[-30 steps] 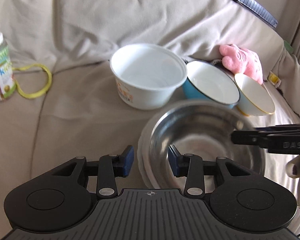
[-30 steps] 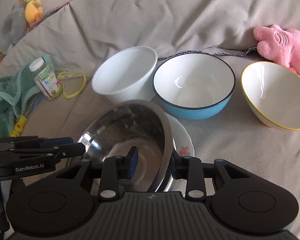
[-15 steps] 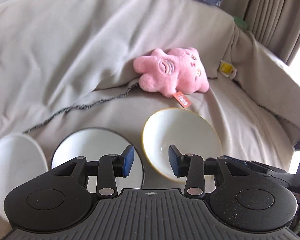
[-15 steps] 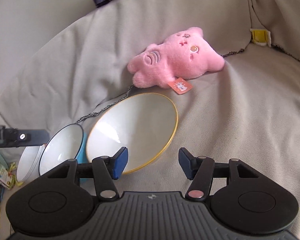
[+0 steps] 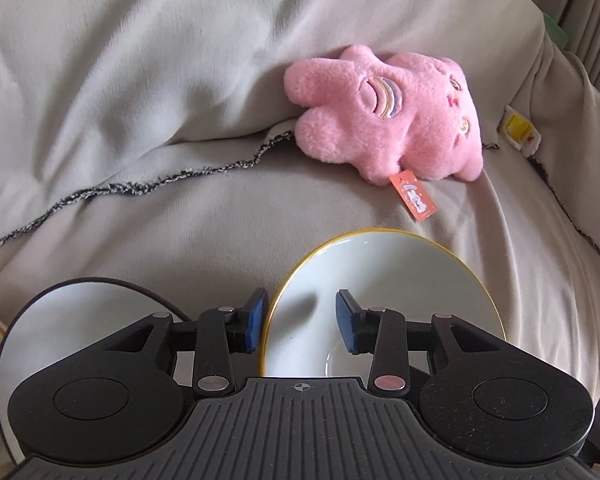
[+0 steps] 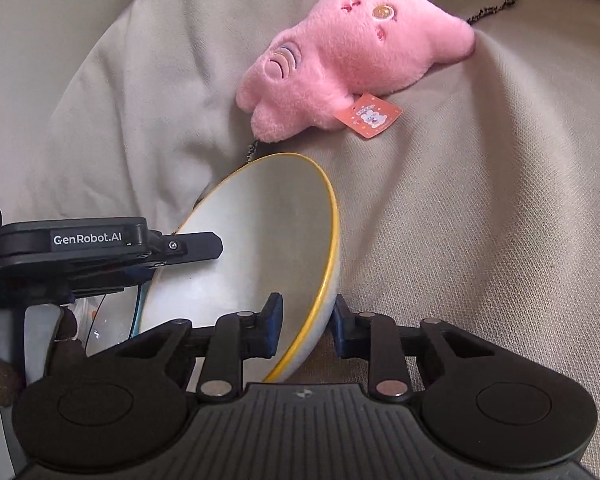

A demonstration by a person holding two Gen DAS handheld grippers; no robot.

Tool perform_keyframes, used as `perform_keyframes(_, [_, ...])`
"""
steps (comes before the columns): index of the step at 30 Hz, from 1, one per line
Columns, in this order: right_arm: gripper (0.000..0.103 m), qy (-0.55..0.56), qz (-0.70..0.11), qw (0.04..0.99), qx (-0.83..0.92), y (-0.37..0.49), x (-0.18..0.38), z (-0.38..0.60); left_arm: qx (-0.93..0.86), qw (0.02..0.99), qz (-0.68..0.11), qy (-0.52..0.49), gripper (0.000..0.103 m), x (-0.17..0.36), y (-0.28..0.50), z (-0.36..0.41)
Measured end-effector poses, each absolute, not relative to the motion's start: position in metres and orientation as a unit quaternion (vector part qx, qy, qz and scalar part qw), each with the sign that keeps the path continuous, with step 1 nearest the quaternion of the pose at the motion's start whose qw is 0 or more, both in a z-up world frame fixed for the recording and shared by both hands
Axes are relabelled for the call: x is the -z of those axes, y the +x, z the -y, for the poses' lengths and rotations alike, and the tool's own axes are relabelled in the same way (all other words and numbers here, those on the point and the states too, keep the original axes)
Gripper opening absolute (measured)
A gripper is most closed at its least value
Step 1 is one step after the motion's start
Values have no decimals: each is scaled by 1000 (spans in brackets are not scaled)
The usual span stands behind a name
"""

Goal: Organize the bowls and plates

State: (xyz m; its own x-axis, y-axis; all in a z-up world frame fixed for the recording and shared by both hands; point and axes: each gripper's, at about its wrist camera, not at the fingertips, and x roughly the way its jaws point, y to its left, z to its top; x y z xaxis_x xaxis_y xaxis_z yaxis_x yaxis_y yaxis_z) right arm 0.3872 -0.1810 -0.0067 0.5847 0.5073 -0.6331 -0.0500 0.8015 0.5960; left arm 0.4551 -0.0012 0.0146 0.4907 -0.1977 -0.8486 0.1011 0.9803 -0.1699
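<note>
Both wrist cameras are looking forward and slightly downward along their fingers, sitting close above the cloth-covered sofa (image 5: 228,216). Both views are sharing the yellow-rimmed bowl (image 5: 384,276) (image 6: 256,248) and the pink plush toy (image 5: 392,116) (image 6: 348,56) behind it.

Bowl (image 5: 400,280): white inside, yellow rim. Second bowl (image 5: 80,308): white inside, dark rim. Plush toy (image 5: 392,116): pink, rainbow stitching on its foot, orange tag (image 5: 414,197) with a white bunny print. Sofa cover (image 5: 180,80): plain beige, black-and-white speckled edge trim. Hand-held gripper pads (image 5: 257,320): blue; bodies black, ribbed grey top.
</note>
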Motion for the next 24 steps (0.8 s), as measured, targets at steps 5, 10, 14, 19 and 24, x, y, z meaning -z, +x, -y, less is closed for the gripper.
perform_keyframes(5, [18, 252, -436, 846, -177, 369, -2, 186, 60, 843, -534, -16, 43, -20, 444, 19])
perform_keyframes(10, [20, 229, -431, 854, -178, 332, -14, 195, 62, 815, -574, 43, 42, -29, 406, 46])
perform_keyframes(14, [20, 246, -440, 843, -187, 304, -10, 211, 82, 783, -615, 37, 42, -24, 374, 50])
perform_keyframes(19, [21, 236, -454, 835, -200, 280, -5, 214, 85, 752, -653, 39, 40, -18, 351, 54])
perform_keyframes(24, [21, 223, -461, 835, -202, 281, 4, 210, 86, 757, -646, 44, 37, -14, 348, 50])
